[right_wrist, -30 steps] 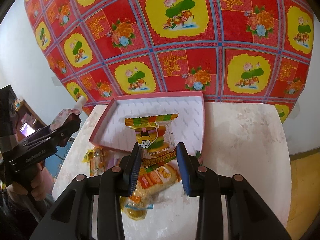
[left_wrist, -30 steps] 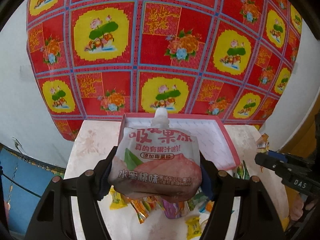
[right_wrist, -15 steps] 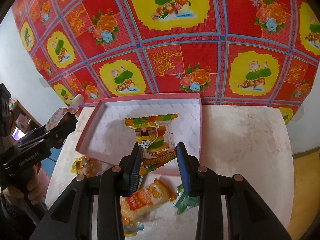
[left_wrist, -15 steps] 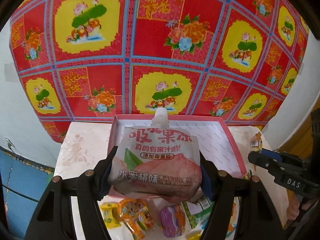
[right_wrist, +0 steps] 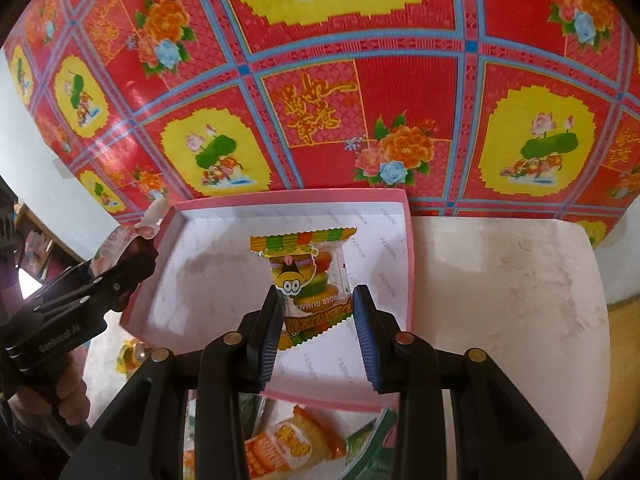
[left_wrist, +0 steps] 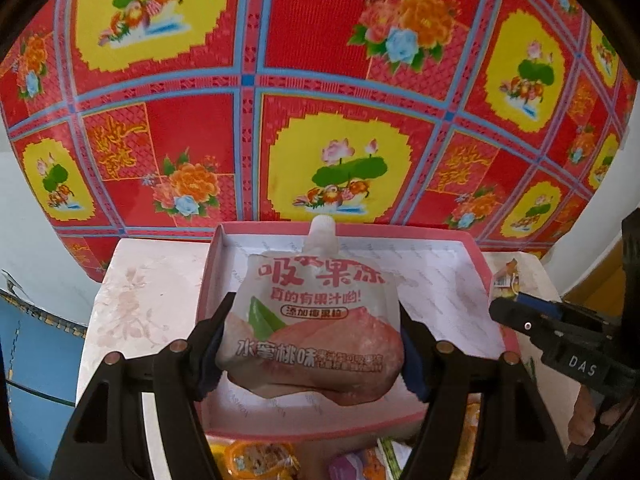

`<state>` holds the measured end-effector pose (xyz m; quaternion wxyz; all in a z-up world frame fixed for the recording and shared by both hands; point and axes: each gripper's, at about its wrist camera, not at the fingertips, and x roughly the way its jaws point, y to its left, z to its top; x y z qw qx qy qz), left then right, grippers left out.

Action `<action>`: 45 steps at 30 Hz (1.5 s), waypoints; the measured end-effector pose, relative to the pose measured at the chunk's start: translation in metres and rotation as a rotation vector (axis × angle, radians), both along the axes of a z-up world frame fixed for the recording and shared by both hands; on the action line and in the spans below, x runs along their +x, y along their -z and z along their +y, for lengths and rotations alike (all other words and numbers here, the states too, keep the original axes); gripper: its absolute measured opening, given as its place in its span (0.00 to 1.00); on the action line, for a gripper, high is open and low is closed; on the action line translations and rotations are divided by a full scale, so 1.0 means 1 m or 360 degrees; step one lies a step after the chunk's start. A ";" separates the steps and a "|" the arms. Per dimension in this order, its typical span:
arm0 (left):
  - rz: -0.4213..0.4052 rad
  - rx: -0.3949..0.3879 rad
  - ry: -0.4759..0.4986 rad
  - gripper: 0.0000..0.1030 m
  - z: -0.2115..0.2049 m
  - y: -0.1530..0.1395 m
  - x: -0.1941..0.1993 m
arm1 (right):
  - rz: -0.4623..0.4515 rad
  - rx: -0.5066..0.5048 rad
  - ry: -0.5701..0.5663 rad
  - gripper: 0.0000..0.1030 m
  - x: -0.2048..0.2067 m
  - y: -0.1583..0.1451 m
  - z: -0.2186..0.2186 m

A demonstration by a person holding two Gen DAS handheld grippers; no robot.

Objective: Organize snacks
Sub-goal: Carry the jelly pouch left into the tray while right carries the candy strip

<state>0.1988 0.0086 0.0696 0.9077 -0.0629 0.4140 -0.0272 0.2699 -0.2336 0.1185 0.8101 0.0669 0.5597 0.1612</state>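
Gummy packet (right_wrist: 310,276) in right view only

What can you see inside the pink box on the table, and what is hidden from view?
The pink box shows only its white printed lining. The jelly pouch and gummy packet, each gripped in a tool, hang over it and cover parts of the floor.

backdrop: red cloth (left_wrist: 320,92) with blue grid lines, yellow lotus medallions and orange flowers hung behind the worktop | worktop (right_wrist: 500,280): pale, marbled, faint pink floral marks at its left end | wall (left_wrist: 24,216): plain white | lower left: blue panel (left_wrist: 36,352) beside the worktop | right edge: orange-brown floor (right_wrist: 624,332)
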 end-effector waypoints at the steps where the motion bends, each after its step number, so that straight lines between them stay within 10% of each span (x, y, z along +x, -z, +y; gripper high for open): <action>1: 0.0004 0.0009 -0.0001 0.72 -0.001 0.002 0.002 | 0.0003 -0.0001 0.0003 0.35 0.001 0.003 0.000; 35: 0.0206 0.0226 0.0056 0.73 -0.043 0.065 0.057 | 0.0039 0.0016 -0.0028 0.41 0.028 0.060 0.009; 45: 0.0188 0.0097 0.0099 0.82 -0.060 0.049 0.049 | 0.0000 0.0012 -0.0017 0.51 0.024 0.050 0.001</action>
